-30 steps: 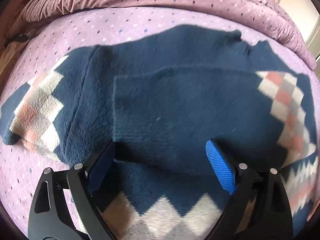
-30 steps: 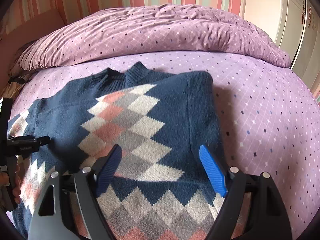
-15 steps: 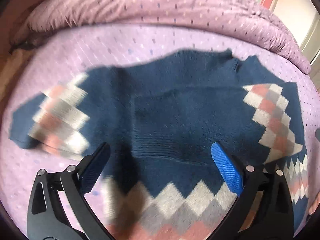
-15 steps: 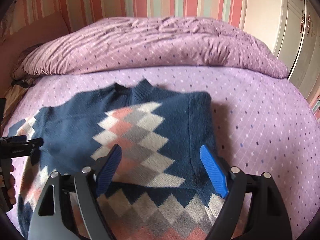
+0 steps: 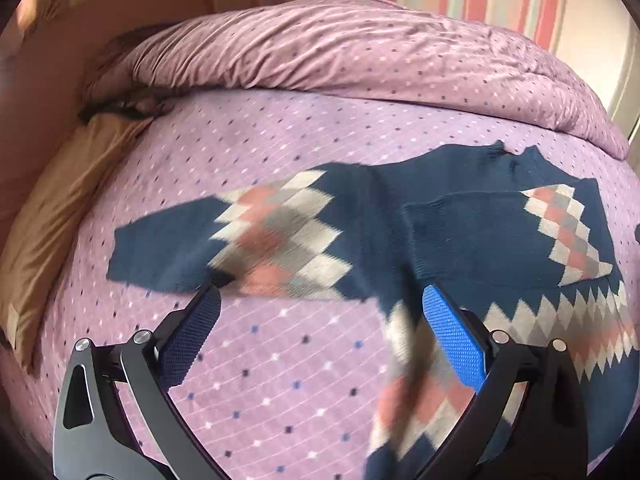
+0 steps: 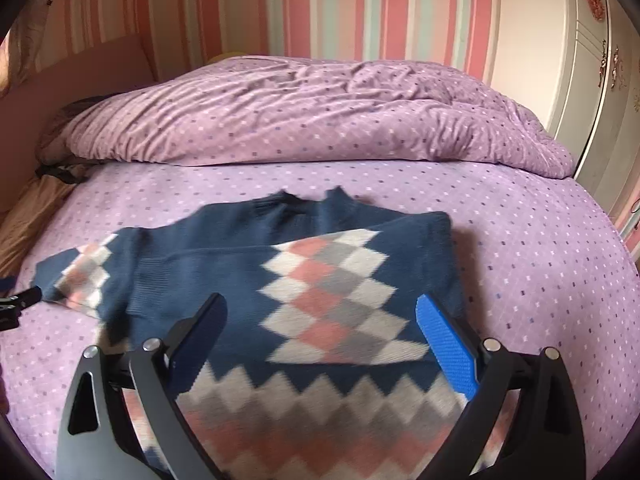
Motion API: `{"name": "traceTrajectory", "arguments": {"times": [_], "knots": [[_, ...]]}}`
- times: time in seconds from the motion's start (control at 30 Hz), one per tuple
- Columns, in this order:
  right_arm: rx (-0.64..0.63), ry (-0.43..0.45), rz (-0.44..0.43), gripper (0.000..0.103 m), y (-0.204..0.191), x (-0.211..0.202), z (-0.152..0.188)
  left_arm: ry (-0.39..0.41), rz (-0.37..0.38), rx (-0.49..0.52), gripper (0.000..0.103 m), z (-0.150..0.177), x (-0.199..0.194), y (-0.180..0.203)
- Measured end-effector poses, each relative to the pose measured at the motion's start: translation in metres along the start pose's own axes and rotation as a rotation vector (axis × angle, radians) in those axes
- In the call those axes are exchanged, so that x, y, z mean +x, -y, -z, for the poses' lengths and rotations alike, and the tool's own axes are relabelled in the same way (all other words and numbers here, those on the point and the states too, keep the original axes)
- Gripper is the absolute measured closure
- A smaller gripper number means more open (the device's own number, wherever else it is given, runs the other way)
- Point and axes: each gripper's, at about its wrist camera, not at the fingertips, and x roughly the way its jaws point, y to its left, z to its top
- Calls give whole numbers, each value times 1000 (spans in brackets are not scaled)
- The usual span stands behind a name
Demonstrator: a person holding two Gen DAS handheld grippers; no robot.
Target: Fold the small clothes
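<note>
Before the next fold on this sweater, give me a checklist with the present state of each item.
1. Left tool free of cloth: ok, open wide, nothing between its pads.
2. Right tool free of cloth: ok, its jaws have just been opening and nothing is between them.
3. Right sleeve folded across the sweater front: ok, it lies flat on the chest.
4. Left sleeve folded in: not ok, it lies stretched out on the bed sheet.
5. Collar lying flat: cannot tell, too small and blurred.
6. Room beside the sweater on the sheet: ok, bare sheet on both sides.
</note>
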Motion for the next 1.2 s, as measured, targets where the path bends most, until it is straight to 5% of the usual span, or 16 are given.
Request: {"name": "traceTrajectory", "arguments": {"times": [0.53, 1.0, 1.1, 1.2], "knots": [[-37, -20, -55, 7, -82, -37, -2, -51, -30, -110, 3, 3, 72, -138], [-156, -77, -30, 7, -137, -8, 9, -40, 191, -437, 4, 18, 138, -260], [-180, -79, -30, 7, -143, -5, 11, -31, 202, -469, 15, 19, 147, -267], [-186, -92, -22, 7, -141, -2, 13, -35, 155, -421, 45, 15, 153, -265]]}}
